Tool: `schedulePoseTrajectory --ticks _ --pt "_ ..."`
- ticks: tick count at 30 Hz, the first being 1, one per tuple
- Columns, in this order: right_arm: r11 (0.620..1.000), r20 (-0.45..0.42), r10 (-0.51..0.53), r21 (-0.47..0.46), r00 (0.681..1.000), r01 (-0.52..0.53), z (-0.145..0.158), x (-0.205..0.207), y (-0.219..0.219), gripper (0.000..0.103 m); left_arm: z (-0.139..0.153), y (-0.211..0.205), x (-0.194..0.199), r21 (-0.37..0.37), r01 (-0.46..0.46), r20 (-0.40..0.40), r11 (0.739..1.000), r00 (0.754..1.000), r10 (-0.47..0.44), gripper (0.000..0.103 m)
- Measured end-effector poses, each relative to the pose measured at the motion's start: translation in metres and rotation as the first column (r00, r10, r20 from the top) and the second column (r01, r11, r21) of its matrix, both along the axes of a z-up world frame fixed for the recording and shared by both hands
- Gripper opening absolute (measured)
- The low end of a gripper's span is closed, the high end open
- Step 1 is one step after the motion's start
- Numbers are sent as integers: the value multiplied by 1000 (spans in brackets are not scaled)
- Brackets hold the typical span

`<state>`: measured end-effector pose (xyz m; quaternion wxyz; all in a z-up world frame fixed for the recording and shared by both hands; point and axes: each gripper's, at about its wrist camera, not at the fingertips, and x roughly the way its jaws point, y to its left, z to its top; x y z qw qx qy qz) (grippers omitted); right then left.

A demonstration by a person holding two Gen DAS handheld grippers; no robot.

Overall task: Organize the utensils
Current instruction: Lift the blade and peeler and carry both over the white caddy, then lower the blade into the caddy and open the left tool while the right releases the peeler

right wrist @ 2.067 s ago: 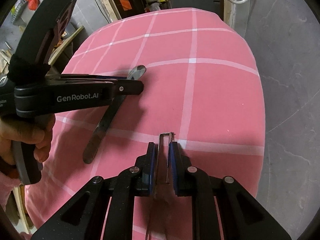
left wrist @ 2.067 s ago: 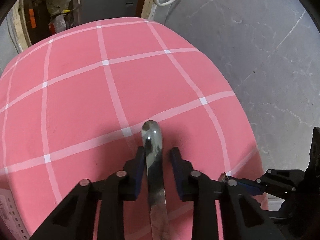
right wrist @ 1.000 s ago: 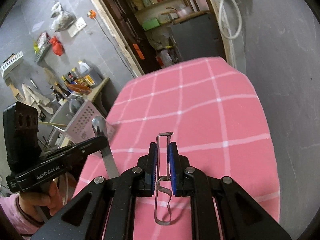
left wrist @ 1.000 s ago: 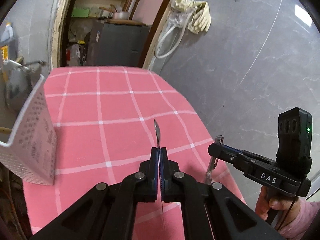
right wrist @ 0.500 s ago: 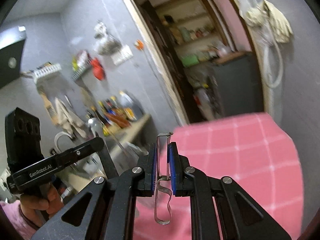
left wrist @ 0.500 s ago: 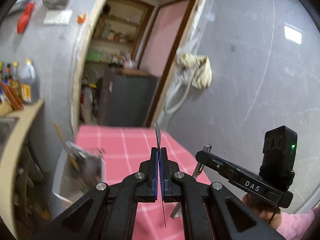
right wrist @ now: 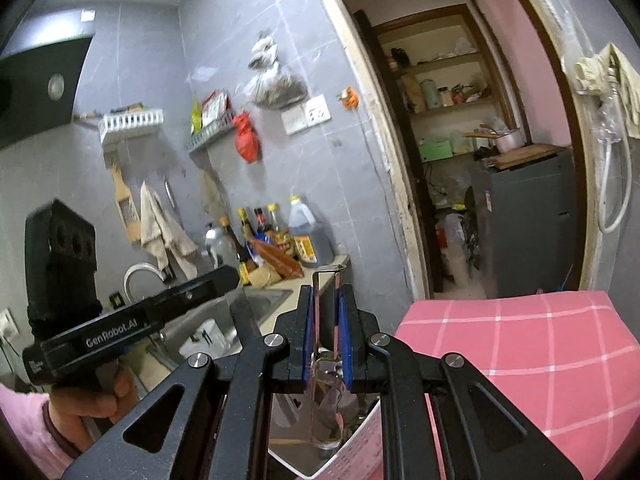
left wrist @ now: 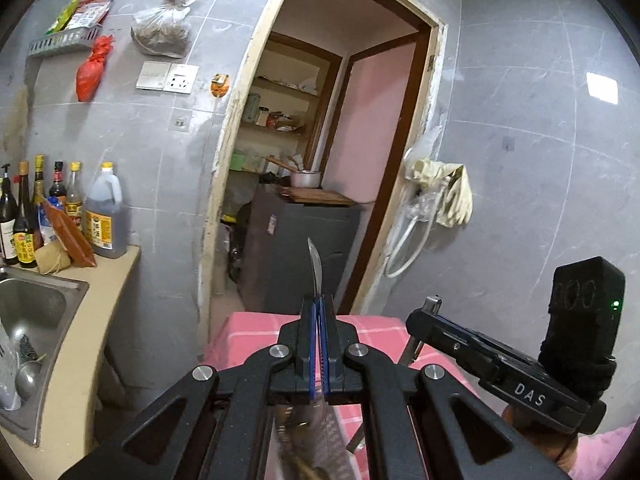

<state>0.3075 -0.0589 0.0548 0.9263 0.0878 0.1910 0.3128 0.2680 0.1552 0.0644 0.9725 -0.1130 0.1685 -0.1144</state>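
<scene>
My left gripper is shut on a steel spoon held on edge, its bowl pointing up toward the doorway and its handle hanging below the jaws. My right gripper is shut on a bent metal utensil, a peeler-like frame that sticks up past the fingertips. Both are held high above the pink checked table. A white perforated utensil basket lies just under the right gripper. The right gripper shows at the right in the left wrist view, and the left gripper at the left in the right wrist view.
A steel sink and a counter with several sauce bottles stand at the left. A dark cabinet fills the doorway behind the table. A grey tiled wall runs along the right, with gloves and a hose hanging on it.
Both grippers have risen from the table and tilted up with their utensils. The views swung from the pink tabletop to the walls and doorway. The basket now lies under the right gripper.
</scene>
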Motion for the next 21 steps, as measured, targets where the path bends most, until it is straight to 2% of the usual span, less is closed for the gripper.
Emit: schedulePoseTrajectory --ticks 3,6,9,11,21 --pt "1000 -5 4 -25 1000 -4 -9 0 8 11 -9 6 1 22 -5 12 1000 1000 5 2" --pt "999 -16 6 -49 1000 -7 -19 2 13 11 -17 4 2 77 6 11 997 1000 -7 2" --pt "998 -37 5 -64 999 -7 -28 3 14 11 -27 -3 2 131 26 1 991 1000 -27 2" --pt "997 -45 4 -74 999 -7 -33 3 13 11 -36 -5 1 142 39 -14 989 999 -37 3" --pt "994 -81 -5 -108 997 -4 -41 -6 12 12 -57 -1 -5 87 79 -107 993 992 -69 3"
